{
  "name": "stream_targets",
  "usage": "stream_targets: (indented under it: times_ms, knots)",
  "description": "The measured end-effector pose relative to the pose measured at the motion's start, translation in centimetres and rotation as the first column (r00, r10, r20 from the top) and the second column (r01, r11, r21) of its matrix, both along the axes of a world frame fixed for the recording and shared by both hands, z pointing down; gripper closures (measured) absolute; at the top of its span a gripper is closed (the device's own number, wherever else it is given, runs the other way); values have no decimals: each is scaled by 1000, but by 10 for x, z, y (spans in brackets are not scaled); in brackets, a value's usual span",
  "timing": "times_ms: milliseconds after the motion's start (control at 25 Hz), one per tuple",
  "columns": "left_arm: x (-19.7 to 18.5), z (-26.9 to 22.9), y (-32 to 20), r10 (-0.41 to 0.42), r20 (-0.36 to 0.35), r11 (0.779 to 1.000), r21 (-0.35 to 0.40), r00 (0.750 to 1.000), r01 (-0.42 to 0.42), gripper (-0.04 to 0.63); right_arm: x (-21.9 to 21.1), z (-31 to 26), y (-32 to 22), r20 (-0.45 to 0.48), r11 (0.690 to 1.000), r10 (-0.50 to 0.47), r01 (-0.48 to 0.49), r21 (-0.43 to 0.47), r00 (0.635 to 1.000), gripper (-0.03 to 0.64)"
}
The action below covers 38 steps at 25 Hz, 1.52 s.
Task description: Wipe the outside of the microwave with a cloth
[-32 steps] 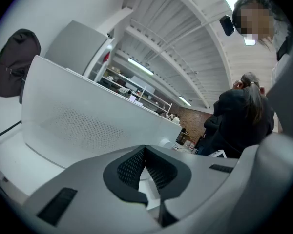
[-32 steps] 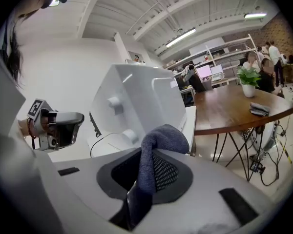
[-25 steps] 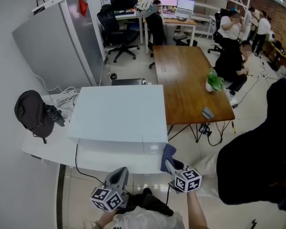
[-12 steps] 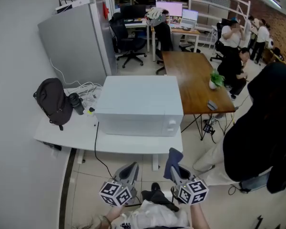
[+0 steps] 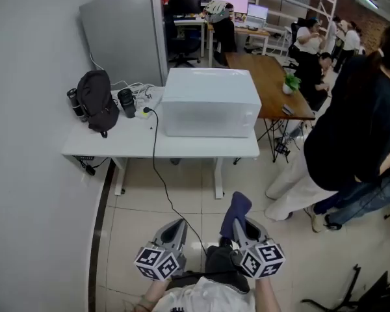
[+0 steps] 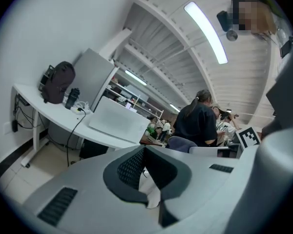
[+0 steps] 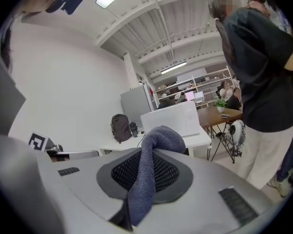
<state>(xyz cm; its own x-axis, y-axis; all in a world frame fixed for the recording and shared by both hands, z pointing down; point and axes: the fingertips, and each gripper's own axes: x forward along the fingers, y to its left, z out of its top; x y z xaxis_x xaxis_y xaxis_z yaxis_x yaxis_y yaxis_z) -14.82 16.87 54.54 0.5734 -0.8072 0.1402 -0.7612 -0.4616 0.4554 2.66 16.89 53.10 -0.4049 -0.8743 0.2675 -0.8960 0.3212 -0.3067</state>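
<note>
Holding: our right gripper (image 5: 242, 229) has its jaws clamped on the blue cloth (image 5: 236, 207), which stands up in a fold above the fingertips.
Other hand: our left gripper (image 5: 174, 231) has its jaws brought together with nothing between them.
Microwave (image 5: 211, 103): it sits on the white desk (image 5: 110, 149), toward the right end. It is well apart from both grippers, with bare floor tiles between.
Change over the last second: we were leaning right over the microwave then, with the cloth at its front right corner. Half a second ago we had backed off past the desk's front edge. Now we see the whole desk, legs included, and the microwave sits far up the head view.
Grippers: they are still side by side, low in the head view.
Desk's left end: a black backpack (image 5: 97, 99) rests there.
Cable (image 5: 161, 174): it hangs off the desk front to the floor.
Right side: a person in a black top (image 5: 351, 129) stands near the desk, more fully in view than before.
</note>
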Motion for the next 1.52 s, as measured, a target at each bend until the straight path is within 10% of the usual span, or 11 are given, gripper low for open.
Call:
stream_targets:
  times_ms: [1520]
  knots:
    - [65,-22,101,70,80,994,76,994,-76,607,-10,12,118,-49,996,-63,59,-69,997,548]
